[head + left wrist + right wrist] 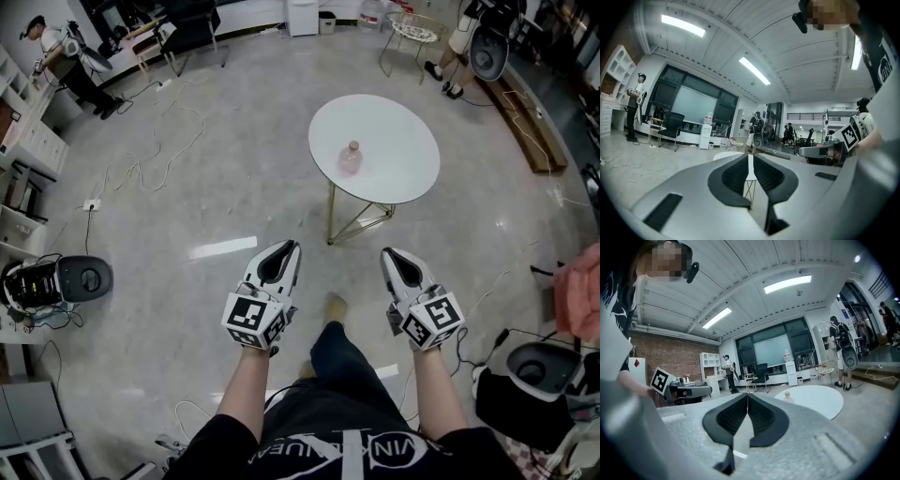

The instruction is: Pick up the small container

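Two grippers are nearest, held low in front of the person's body: the left gripper (291, 247) and the right gripper (387, 254). Each has its jaws pressed fully together with nothing between them. That closed, level hold looks suited to walking up rather than grasping, since nothing lies within reach. Just beyond them a shoe (335, 305) is planted on the pale floor, toe toward the table. Farther on stands the round white table (410, 178) on thin gold legs. The small container (351, 157), a pinkish bottle with a lighter cap, stands upright a little left of the tabletop's centre, well apart from both tools. Approach likely comes first, and the jaws must part before either can take it. Cables (141, 169) trail over the floor at far left.
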